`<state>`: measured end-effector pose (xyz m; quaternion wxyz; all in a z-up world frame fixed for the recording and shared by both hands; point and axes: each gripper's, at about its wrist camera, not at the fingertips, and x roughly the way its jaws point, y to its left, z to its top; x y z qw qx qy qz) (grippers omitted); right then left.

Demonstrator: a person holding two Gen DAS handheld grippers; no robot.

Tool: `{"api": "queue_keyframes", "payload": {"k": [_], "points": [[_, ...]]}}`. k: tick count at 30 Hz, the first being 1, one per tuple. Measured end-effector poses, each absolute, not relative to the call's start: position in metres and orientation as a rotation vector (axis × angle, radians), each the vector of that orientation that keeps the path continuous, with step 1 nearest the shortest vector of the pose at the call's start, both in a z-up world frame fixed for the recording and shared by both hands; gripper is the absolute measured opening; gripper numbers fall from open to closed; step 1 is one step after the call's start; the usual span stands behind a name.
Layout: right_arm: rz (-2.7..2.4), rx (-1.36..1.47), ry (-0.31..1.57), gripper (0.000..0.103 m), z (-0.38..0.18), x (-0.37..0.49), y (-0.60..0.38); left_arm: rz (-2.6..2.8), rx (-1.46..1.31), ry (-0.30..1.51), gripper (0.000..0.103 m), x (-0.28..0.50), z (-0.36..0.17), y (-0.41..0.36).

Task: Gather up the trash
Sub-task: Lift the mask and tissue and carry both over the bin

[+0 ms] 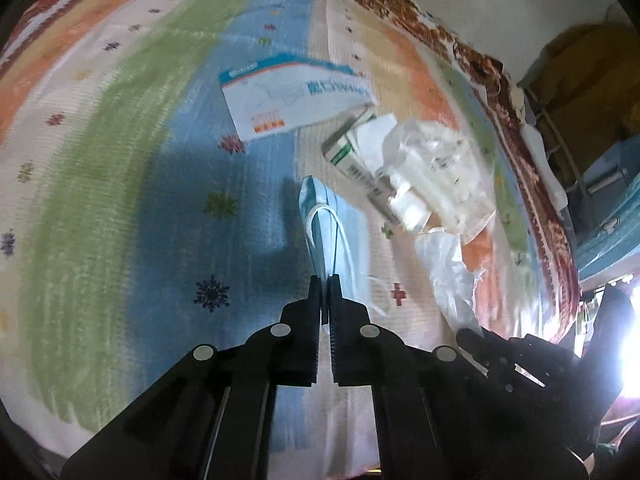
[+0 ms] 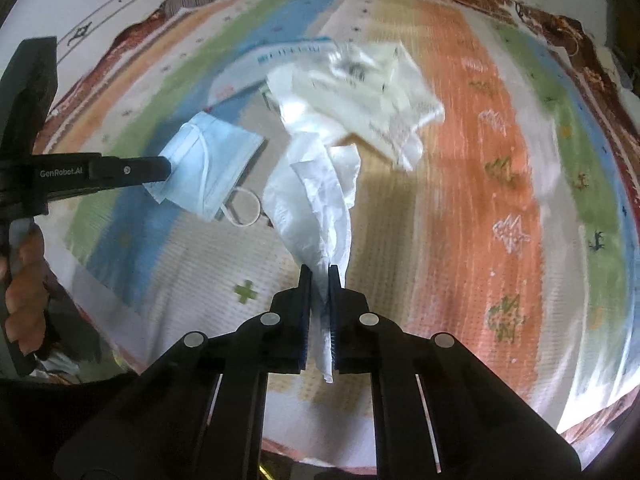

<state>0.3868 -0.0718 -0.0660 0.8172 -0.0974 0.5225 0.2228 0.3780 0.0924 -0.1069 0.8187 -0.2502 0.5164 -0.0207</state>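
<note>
The right gripper [image 2: 320,270] is clamped on the neck of a white plastic bag [image 2: 320,196], suspending it above the striped mat [image 2: 460,200] so it can receive trash. The left gripper [image 1: 325,278] pinches a blue face mask [image 1: 320,224] by its edge, beside the bag, likely for insertion. Two cartons [image 1: 292,92] remain on the mat.

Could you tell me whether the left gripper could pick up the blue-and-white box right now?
Probably not yet: the left gripper is shut on the blue face mask. The blue-and-white box lies uncovered on the striped blanket beyond it, so the path looks free.
</note>
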Motion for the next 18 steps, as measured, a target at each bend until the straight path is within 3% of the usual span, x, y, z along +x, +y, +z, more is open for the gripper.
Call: {"api": "queue_keyframes", "payload": {"k": [9, 18], "points": [[0.514, -0.127, 1.040, 0.007, -0.016, 0.369, -0.076, -0.025, -0.466, 0.987, 0.003, 0.349, -0.040, 0.093], [0.531, -0.101, 0.983, 0.006, 0.017, 0.344, -0.081, -0.033, -0.412, 0.924, 0.003, 0.325, -0.005, 0.083]]}}
